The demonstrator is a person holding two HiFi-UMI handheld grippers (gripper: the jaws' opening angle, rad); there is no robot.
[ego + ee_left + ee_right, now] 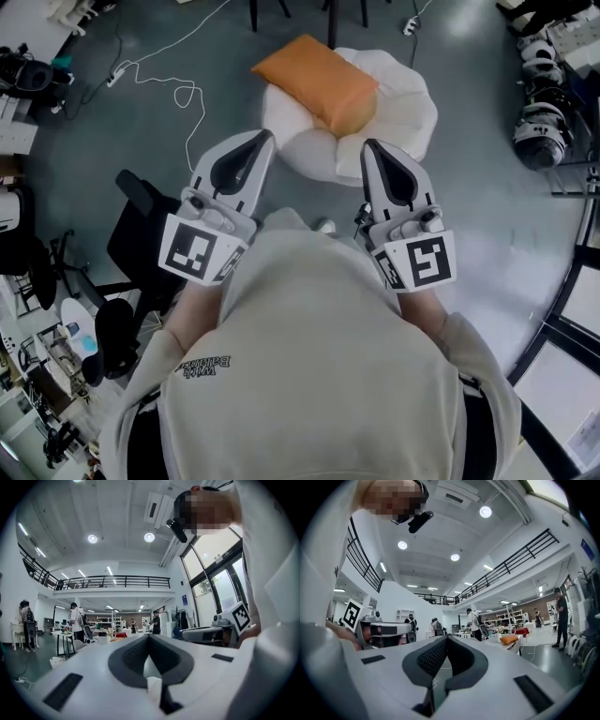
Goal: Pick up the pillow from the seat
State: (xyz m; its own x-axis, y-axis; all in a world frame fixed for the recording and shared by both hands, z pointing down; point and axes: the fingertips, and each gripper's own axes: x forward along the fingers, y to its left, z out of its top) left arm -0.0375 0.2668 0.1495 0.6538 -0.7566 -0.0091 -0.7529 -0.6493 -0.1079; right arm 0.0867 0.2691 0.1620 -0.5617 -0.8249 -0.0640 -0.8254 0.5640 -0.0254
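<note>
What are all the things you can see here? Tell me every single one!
pillow: one, orange, lying on the seat
seat: one, white and puffy, on the floor ahead
cable: one, white, looping over the floor left of the seat
office chair: one, black, at the left
floor: grey, shiny
people: several, small, far across the hall
hoodie: one, beige, on the person
left gripper: one, white, fingers shut, empty, at the seat's near side
right gripper: one, white, fingers shut, empty, at the seat's near side

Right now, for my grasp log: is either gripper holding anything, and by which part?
Nothing. Left gripper and right gripper are shut, empty; pillow lies on the seat.
</note>
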